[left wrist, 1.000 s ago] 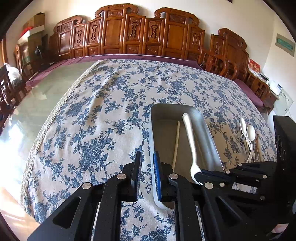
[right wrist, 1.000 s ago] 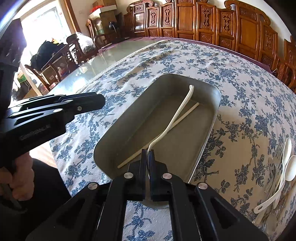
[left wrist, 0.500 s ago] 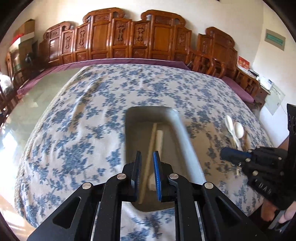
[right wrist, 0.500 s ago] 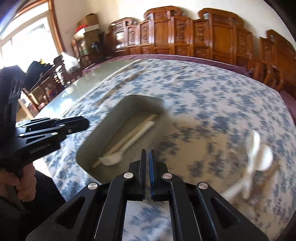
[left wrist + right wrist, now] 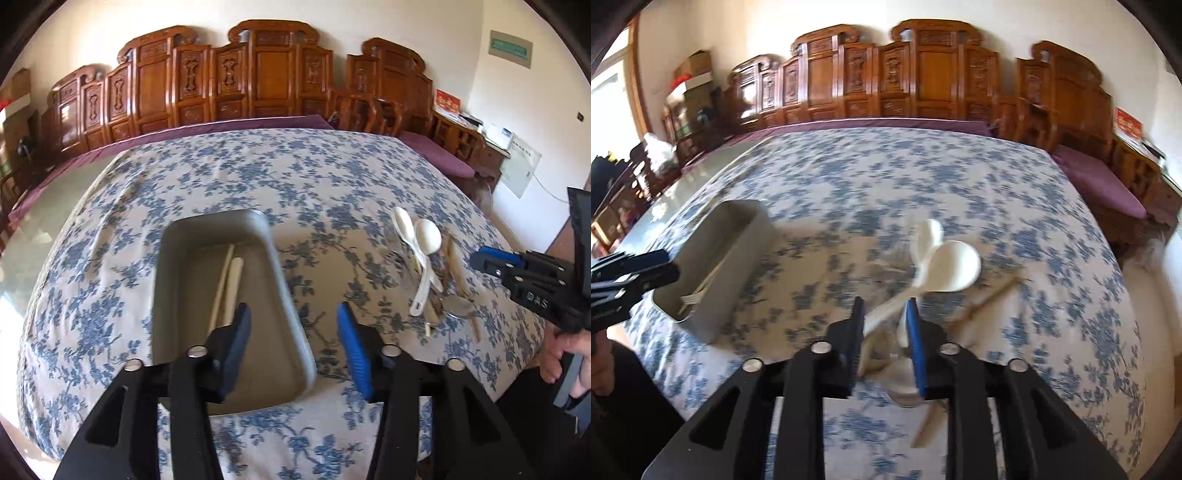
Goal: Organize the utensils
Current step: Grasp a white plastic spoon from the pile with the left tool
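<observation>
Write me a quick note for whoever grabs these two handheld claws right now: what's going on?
Left gripper: jaws open, empty, straddling the gray tray's right rim.
Right gripper: jaws open around a white spoon's handle, not yet closed.
Done: a fork and a chopstick lie in the tray.
Left: two white spoons, chopsticks and metal pieces in the pile on the tablecloth.

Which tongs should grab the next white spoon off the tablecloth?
Right. The right tongs are open astride the white spoon handles; the left tongs hang open over the tray rim.
</observation>
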Available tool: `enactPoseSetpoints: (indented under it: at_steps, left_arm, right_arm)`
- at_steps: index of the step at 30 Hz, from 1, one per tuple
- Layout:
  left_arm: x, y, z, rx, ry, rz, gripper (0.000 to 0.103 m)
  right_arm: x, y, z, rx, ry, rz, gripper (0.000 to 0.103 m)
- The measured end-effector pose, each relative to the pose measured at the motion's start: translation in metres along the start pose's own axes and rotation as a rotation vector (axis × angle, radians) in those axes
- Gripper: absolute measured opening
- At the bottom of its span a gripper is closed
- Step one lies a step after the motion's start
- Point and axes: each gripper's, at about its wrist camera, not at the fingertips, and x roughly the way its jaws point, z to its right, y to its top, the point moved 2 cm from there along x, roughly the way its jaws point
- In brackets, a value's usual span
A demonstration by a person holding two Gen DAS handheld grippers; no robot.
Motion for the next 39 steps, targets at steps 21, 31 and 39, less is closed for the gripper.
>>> enactPoseSetpoints:
  at_steps: [21,31,39]
  left_arm:
    - [0.106,0.039,0.121,0.192,-0.171,-0.160,0.033]
    - [0.167,0.043,0.162,0.224,-0.200,-0.255,0.020]
    - [0.156,0.047,0.162,0.226,-0.187,-0.219,0.003]
  right_arm:
    - [0.042,-0.024,0.077,0.109,-0.088,-0.067,0.038]
    - [0.039,-0.022,0.090,0.174,-0.042,-0.051,0.038]
    - [0.038,-0.017,0.083,0.168,-0.017,-0.034,0.038]
